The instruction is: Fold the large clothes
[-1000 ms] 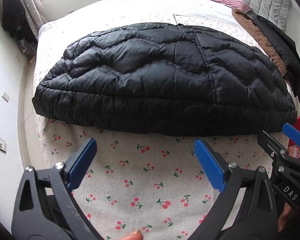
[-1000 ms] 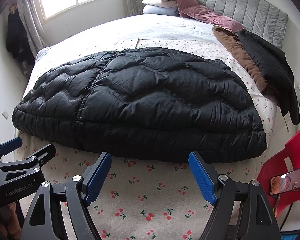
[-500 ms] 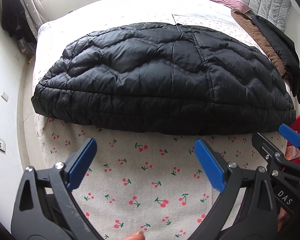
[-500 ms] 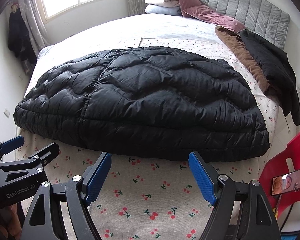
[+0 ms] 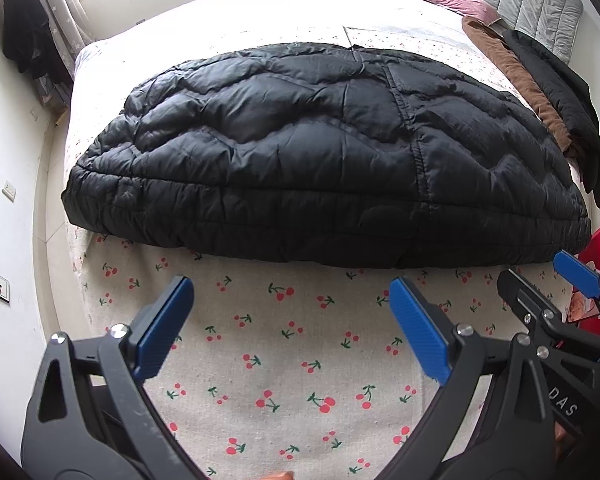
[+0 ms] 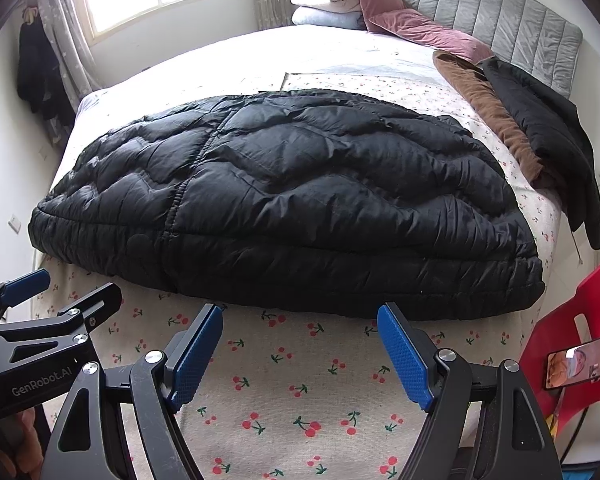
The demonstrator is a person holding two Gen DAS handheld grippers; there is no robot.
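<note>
A large black quilted down coat lies spread flat across the bed, its near hem running left to right; it also fills the right wrist view. My left gripper is open and empty, hovering over the cherry-print sheet just short of the hem. My right gripper is open and empty, its fingertips close to the hem's edge. The right gripper shows at the right edge of the left wrist view, and the left gripper at the left edge of the right wrist view.
A brown garment and a black jacket lie along the bed's right side. A pink blanket and pillows sit by the grey headboard. A red chair with a phone stands at the right.
Both grippers have moved slightly forward toward the coat's near hem. Both stay open, and the coat has not moved.
</note>
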